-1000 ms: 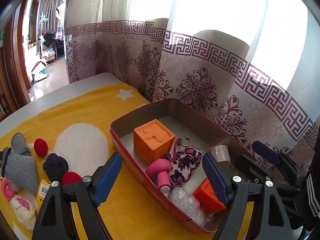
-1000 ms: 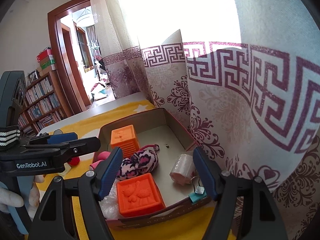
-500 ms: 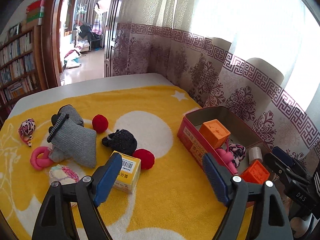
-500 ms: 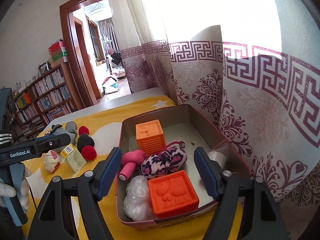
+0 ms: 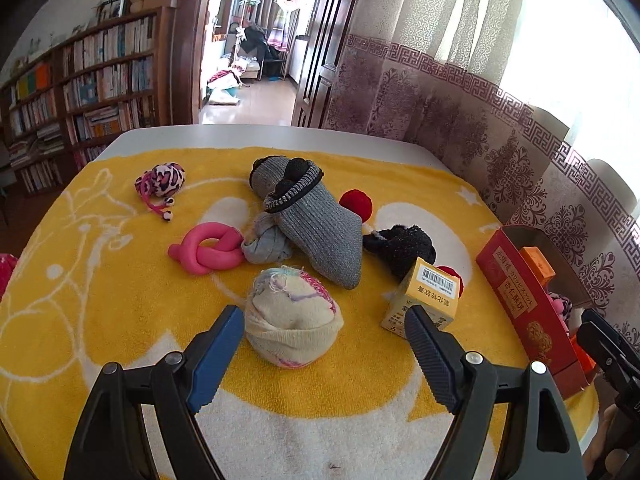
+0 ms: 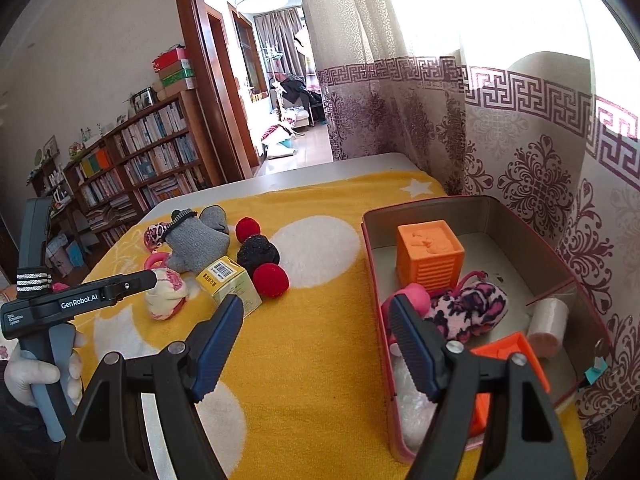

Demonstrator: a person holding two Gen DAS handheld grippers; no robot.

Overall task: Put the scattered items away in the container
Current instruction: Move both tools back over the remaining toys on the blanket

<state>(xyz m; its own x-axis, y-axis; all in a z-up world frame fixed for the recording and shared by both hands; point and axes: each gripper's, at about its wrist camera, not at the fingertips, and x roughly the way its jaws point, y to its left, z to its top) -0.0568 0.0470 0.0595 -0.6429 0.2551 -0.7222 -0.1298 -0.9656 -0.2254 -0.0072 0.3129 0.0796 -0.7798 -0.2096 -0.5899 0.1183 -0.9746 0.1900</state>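
Tin [image 6: 580,280], red outside and bare metal inside, sits at the right end of the counter [image 5: 240,134] on a yellow towel [image 5: 120,300], close against the patterned curtain [image 6: 520,152]. Inside it are an orange block [image 6: 430,254] standing toward the far end, a pink-and-black plush [image 6: 472,308] beside a pink toy [image 6: 412,294], a second orange block [image 6: 508,364] nearer the camera, a white roll [image 6: 548,320] against the right wall and a clear crumpled bag [image 6: 408,404] in the near corner.

The scattered things lie well to the left of the tin. A cream sock ball [image 5: 292,316] is nearest the left gripper [image 5: 324,344], just ahead of its jaws, which stand wide with nothing between them. Beyond it lie a grey sock [image 5: 316,220], a pink knot [image 5: 208,246], a leopard pouch [image 5: 160,180] at the far left, a red ball [image 5: 356,204], a black ball [image 5: 400,244] and a yellow box [image 5: 428,296] with a barcode on top. A second red ball [image 6: 272,278] rests just beside the box and the black ball.

The right gripper [image 6: 316,334] hangs over the towel at the tin's left wall, jaws wide and empty, having just opened a little further. In its view a gloved hand [image 6: 36,376] holds the left gripper's handle at the lower left. Behind the counter are a bookshelf [image 6: 140,160] and an open doorway [image 6: 272,80].
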